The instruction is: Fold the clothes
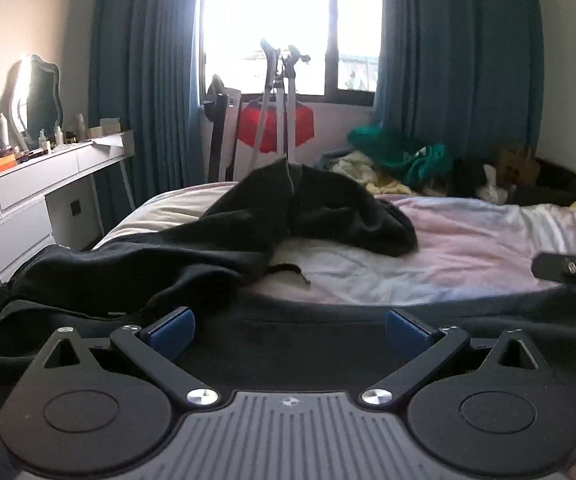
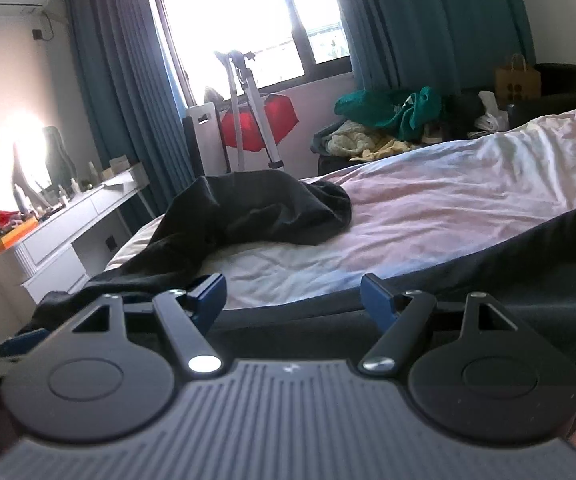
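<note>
Left hand-held gripper spread wide, nothing between its pads, dark cloth under it. Right hand-held gripper also spread, empty, over the near dark hem. Black garment lies crumpled on the bed, heaped at 12 o'clock and trailing to 9 o'clock. White bench at 10 o'clock.
</note>
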`<action>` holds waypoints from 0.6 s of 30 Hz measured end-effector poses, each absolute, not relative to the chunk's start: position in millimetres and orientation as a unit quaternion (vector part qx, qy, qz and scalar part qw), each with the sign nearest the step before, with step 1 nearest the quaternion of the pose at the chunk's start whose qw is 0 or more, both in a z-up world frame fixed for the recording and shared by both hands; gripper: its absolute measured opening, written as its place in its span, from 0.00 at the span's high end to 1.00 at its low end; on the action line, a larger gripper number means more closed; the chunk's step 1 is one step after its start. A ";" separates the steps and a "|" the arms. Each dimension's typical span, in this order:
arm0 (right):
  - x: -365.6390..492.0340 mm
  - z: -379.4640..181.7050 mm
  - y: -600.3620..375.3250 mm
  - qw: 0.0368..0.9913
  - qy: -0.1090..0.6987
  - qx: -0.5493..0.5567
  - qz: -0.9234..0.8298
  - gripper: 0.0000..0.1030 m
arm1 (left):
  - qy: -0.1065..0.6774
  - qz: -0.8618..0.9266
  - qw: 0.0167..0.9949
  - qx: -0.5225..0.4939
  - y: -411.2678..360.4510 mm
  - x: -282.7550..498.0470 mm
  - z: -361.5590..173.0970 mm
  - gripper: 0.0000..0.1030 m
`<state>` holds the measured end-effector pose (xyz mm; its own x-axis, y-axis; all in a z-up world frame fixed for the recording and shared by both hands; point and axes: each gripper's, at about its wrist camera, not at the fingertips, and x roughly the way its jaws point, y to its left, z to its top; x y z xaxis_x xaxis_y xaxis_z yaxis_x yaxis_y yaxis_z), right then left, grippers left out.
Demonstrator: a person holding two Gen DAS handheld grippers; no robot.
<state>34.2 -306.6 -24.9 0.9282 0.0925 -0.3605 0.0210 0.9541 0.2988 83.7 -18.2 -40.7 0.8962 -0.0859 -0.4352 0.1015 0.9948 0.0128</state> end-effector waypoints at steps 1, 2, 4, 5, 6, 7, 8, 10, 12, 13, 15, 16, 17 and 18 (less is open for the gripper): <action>36.7 -26.5 -304.3 0.971 0.186 0.148 0.016 0.26 | 0.223 -0.048 0.974 0.016 -17.2 85.3 -42.7 0.01; 38.2 -27.1 -302.9 0.972 0.186 0.146 0.013 0.26 | 0.222 -0.048 0.974 0.010 -15.3 86.2 -43.5 0.00; 39.6 -29.4 -301.4 0.972 0.186 0.146 0.011 0.26 | 0.223 -0.047 0.974 0.000 -12.2 87.5 -45.4 0.01; 40.8 -31.1 -301.0 0.971 0.188 0.146 0.011 0.26 | 0.223 -0.046 0.974 0.001 -11.5 88.2 -46.1 0.01; 41.8 -32.6 -300.6 0.971 0.190 0.146 0.011 0.26 | 0.223 -0.046 0.974 0.002 -10.8 88.9 -46.7 0.01; 42.1 -33.5 -299.7 0.970 0.193 0.145 0.011 0.26 | 0.223 -0.045 0.974 0.003 -9.8 88.1 -46.0 0.01; 42.4 -34.3 -298.8 0.970 0.195 0.144 0.010 0.26 | 0.221 -0.043 0.974 0.002 -8.2 84.5 -42.7 0.00; 41.5 -35.5 -296.9 0.969 0.199 0.144 0.012 0.26 | 0.218 -0.040 0.975 0.001 -5.0 79.5 -38.0 0.00; 39.8 -35.9 -294.7 0.969 0.201 0.143 0.014 0.26 | 0.215 -0.038 0.976 -0.001 -2.0 75.0 -34.8 0.01; 38.5 -35.9 -293.2 0.969 0.201 0.141 0.014 0.26 | 0.214 -0.037 0.976 -0.002 -0.5 72.6 -33.3 0.00; 36.0 -36.2 -290.2 0.970 0.200 0.138 0.014 0.26 | 0.215 -0.031 0.976 -0.004 1.8 68.8 -31.8 0.00; 36.2 -36.5 -288.9 0.969 0.202 0.142 0.015 0.26 | 0.220 -0.026 0.975 -0.008 3.7 67.3 -31.6 0.00; 40.3 -35.8 -289.1 0.964 0.217 0.154 0.023 0.26 | 0.225 -0.022 0.974 -0.012 5.5 65.8 -31.3 0.00; 45.1 -34.7 -289.9 0.957 0.234 0.169 0.031 0.26 | 0.233 -0.019 0.972 -0.020 8.4 64.1 -30.4 0.01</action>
